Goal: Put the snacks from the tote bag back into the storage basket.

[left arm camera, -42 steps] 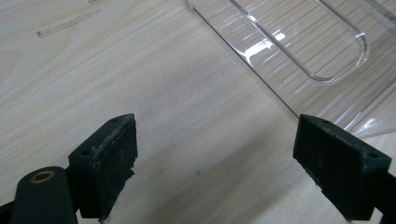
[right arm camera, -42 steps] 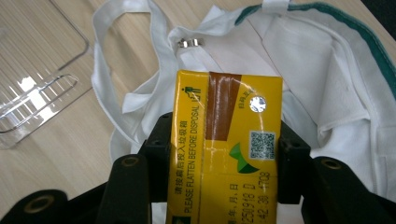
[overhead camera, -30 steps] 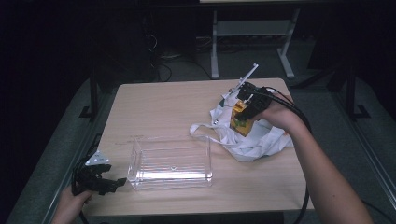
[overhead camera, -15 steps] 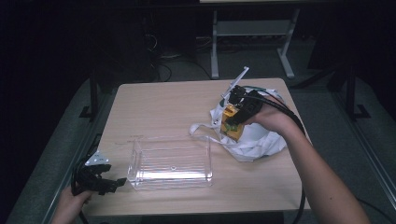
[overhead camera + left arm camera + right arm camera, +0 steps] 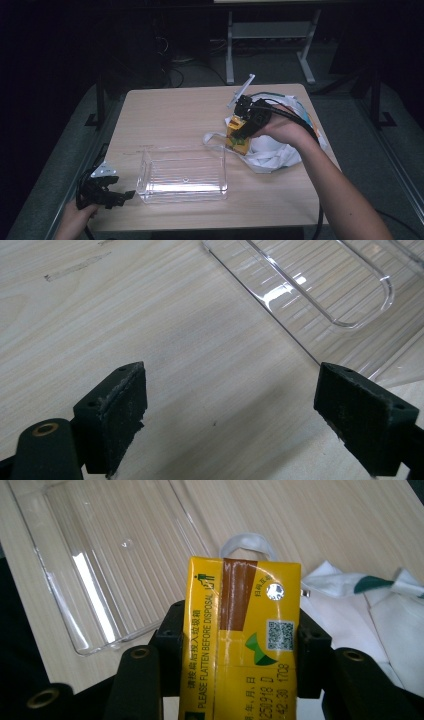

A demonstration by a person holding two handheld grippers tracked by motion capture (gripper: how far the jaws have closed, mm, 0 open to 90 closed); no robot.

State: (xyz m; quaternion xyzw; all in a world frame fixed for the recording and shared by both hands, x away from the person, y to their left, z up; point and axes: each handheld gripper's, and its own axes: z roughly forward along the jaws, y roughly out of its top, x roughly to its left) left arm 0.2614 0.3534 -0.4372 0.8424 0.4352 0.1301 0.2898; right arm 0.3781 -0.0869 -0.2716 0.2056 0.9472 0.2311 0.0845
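Observation:
A yellow drink carton [image 5: 242, 630] with a brown stripe and a foil straw hole is clamped between the jaws of my right gripper [image 5: 240, 645]. In the high view the right gripper [image 5: 243, 131] holds this carton [image 5: 237, 138] above the left edge of a white plastic bag [image 5: 280, 150]. A clear plastic bin [image 5: 182, 175] stands empty on the table in front, also seen as the clear bin [image 5: 100, 565] beyond the carton. My left gripper [image 5: 120, 196] rests open at the table's near left corner, its pads [image 5: 122, 410] wide apart over bare wood beside the bin [image 5: 325, 295].
The wooden table [image 5: 170, 115] ends close behind the left gripper. The bag's loose handle [image 5: 215, 137] lies between the carton and the bin. A white metal frame [image 5: 270, 35] stands on the dark floor beyond the table.
My right gripper has carried the carton leftward, off the middle of the bag toward the bin. The left gripper has stayed put.

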